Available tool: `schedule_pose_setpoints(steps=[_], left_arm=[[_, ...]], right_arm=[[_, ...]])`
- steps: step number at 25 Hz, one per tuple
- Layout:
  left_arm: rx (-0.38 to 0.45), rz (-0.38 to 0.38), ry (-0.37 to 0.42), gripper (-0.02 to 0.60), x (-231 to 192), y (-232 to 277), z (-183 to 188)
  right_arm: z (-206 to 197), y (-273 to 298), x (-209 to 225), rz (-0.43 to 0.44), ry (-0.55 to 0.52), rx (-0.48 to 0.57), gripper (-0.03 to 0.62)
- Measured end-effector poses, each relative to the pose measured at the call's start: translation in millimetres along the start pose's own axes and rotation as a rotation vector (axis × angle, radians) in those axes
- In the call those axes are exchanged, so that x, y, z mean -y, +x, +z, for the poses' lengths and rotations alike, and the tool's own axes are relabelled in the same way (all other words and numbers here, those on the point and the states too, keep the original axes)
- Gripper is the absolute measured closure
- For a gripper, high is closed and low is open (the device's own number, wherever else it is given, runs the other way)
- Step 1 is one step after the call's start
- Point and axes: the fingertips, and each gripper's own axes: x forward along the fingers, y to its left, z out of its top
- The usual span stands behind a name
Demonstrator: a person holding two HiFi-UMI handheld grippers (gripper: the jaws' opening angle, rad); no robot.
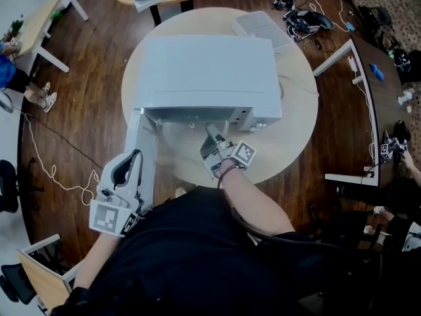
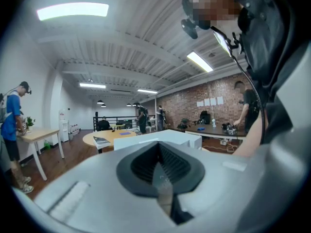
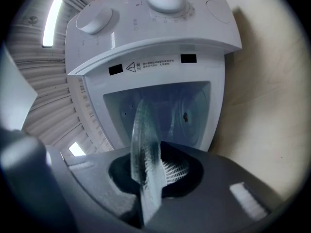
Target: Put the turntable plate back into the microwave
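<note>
Pinching the glass turntable plate (image 3: 139, 130) by its rim in my right tongs (image 3: 147, 181), edge-on before the open microwave (image 3: 160, 57), I judge it stiff, slick and breakable (heavy for a one-edge hold), my left tongs (image 2: 160, 176) clenched empty.

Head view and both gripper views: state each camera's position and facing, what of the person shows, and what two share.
Head view: head-mounted, steeply down onto the microwave; both forearms, left gripper, right gripper show.
Left gripper view: on that gripper, across the room; jaws pinch a grey strip; person's torso right.
Right gripper view: on that gripper, into the open microwave; jaws hold the turntable plate.
Head and right gripper views share the microwave.
</note>
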Motion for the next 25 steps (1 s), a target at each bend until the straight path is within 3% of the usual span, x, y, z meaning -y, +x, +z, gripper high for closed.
schedule_pose_setpoints(steps=[10, 17, 25], left_arm=[[0.011, -0.056, 0.035, 0.575, 13.0, 9.7, -2.5], [0.011, -0.048, 0.019, 0.575, 11.0, 14.0, -5.5], [0.014, 0.013, -0.011, 0.575, -8.7, 7.7, -1.7]], right_arm=[[9.6, 5.7, 2.3, -0.021, 0.010, 0.031, 0.559], [24.9, 8.3, 8.8, -0.045, 0.005, 0.051, 0.559], [29.4, 21.1, 12.9, -0.056, -0.003, 0.059, 0.557]])
